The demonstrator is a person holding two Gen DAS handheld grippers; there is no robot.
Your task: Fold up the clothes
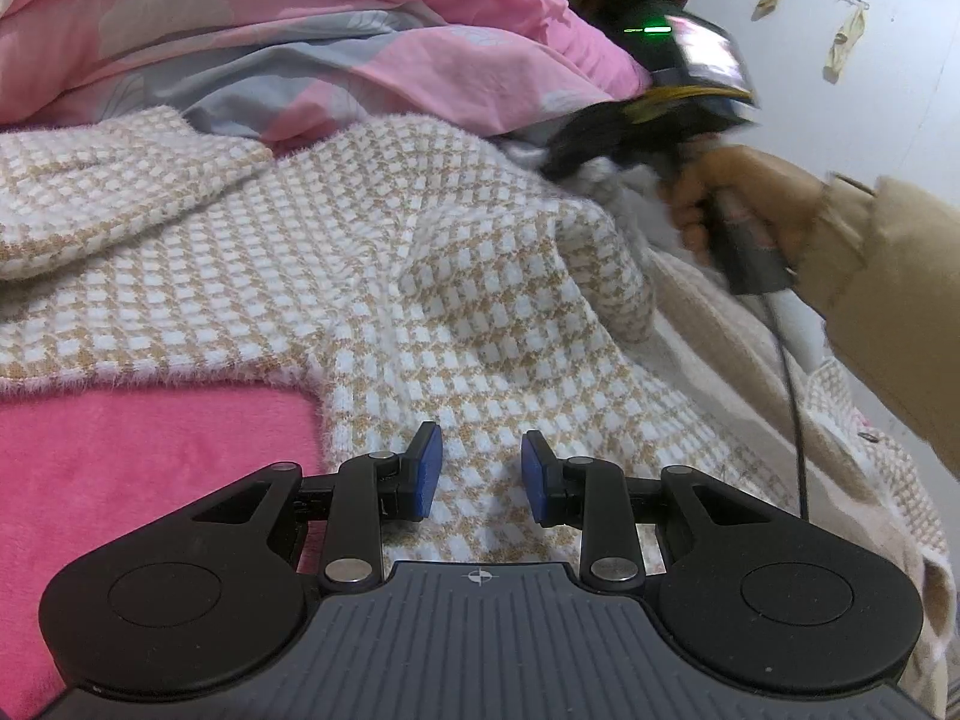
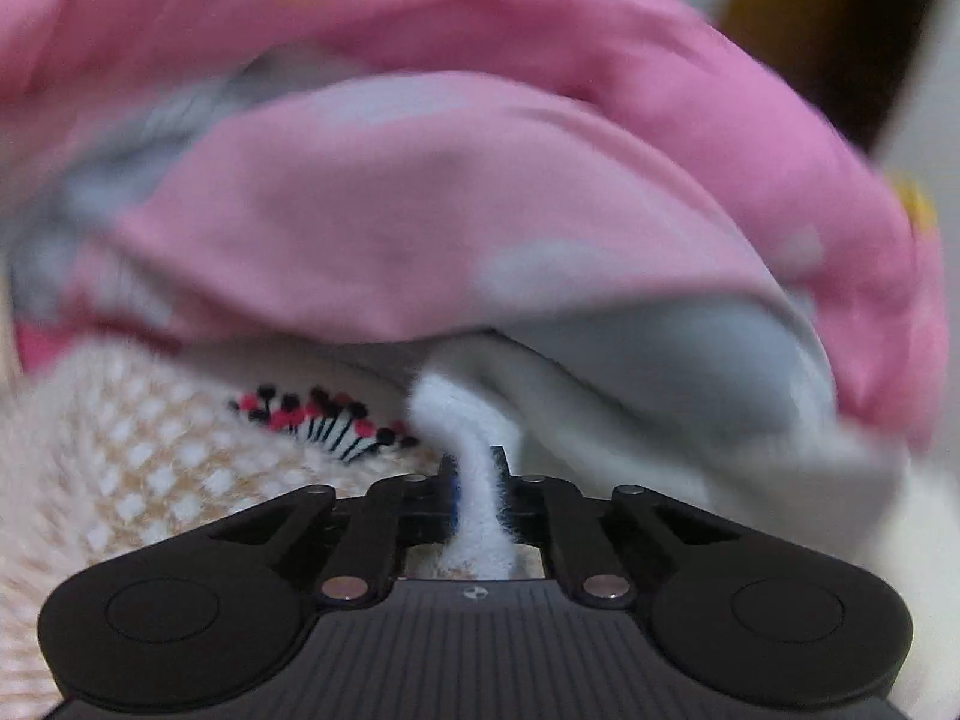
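Note:
A fuzzy beige-and-white checked sweater (image 1: 372, 276) lies spread over the bed. My left gripper (image 1: 482, 474) hovers over its lower part, the blue pads (image 1: 427, 468) standing apart with only flat knit beneath them. At the sweater's far right edge, a hand (image 1: 720, 198) in a tan sleeve holds my right gripper (image 1: 564, 162), which is blurred. In the right wrist view my right gripper (image 2: 477, 480) is shut on a white fuzzy strip of the sweater's edge (image 2: 462, 420), lifted off the checked knit (image 2: 138, 468). A red-and-black embroidered motif (image 2: 324, 420) shows beside it.
A rumpled pink and grey duvet (image 1: 300, 30) is heaped behind the sweater and fills the right wrist view (image 2: 420, 210). A pink fleece blanket (image 1: 150, 468) lies under the sweater at the left. A white wall with a hook rail (image 1: 840, 0) stands at the right; a cable (image 1: 792, 390) hangs from the right gripper.

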